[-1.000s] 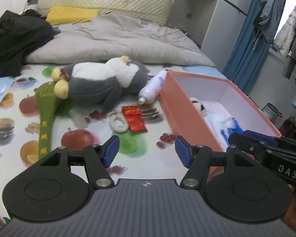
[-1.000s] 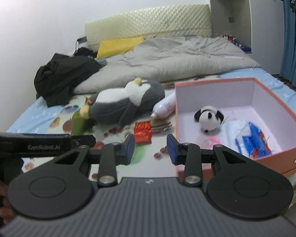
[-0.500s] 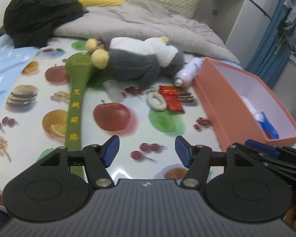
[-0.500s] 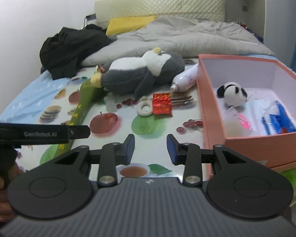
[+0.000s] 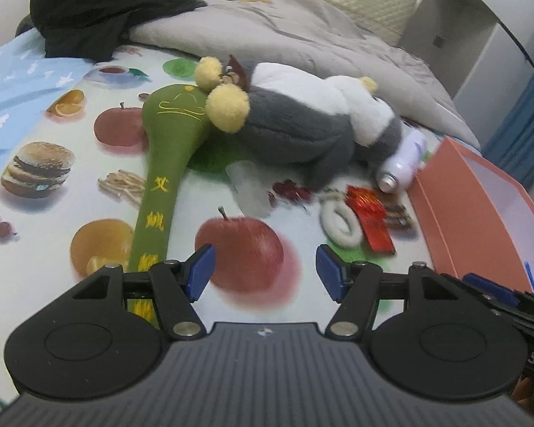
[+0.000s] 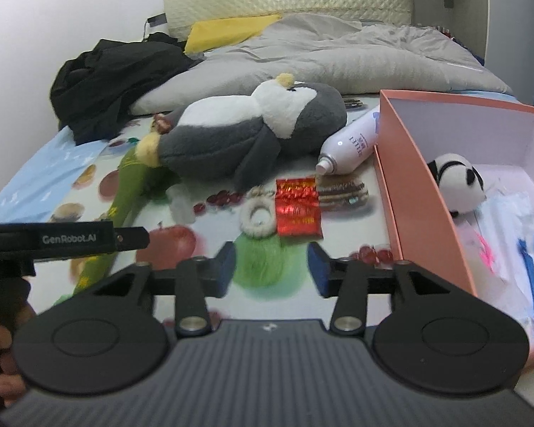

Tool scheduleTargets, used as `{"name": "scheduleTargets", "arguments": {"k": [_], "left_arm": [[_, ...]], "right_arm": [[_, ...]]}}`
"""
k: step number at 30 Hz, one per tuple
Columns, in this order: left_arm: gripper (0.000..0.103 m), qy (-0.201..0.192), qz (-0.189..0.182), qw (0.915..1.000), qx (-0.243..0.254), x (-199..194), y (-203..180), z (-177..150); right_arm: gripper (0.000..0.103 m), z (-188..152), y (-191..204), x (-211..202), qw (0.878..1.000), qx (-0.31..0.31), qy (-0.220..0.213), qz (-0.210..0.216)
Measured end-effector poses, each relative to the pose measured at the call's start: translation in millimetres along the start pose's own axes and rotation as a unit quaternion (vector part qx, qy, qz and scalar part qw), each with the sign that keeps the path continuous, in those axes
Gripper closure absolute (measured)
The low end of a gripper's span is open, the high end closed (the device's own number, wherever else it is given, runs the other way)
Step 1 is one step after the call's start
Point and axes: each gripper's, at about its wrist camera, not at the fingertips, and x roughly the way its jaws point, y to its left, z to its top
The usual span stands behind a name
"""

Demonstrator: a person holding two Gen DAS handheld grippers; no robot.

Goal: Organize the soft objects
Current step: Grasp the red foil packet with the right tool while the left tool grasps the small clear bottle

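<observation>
From the left wrist we see our left gripper [image 5: 265, 272] tilted down over the bed [image 5: 35, 149], jaws apart and empty — the penguin plush [image 5: 302, 135] lies mid-bed. From the right wrist, our right gripper [image 6: 271, 267], angled down, jaws just widening, empty — the plush beside the orange box [image 6: 420, 192].

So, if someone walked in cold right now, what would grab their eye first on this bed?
Probably the big grey and white plush penguin lying on its side mid-bed, its feet over the head of a long green plush stick. Next, the salmon box to the right, with a small panda toy inside. Between them lie a white spray bottle, a shiny red packet and a fuzzy white ring.
</observation>
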Motion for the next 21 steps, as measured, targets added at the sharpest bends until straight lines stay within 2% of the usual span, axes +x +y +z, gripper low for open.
{"name": "scheduleTargets", "arguments": {"k": [2,13,21], "left_arm": [[0.035,0.003,0.001,0.9999,-0.011,16.7,3.3,7.5],[0.035,0.010,0.018,0.9982,-0.056,92.1,19.3,37.4],[0.035,-0.011,0.028,0.9988,-0.039,112.9,11.7,51.2]], "right_arm": [[0.047,5.8,-1.1,16.0,1.000,0.003,0.001,0.002],[0.046,31.8,-12.5,99.8,0.999,0.018,0.024,-0.014],[0.046,42.4,-20.3,139.5,0.999,0.024,0.028,-0.032]]}}
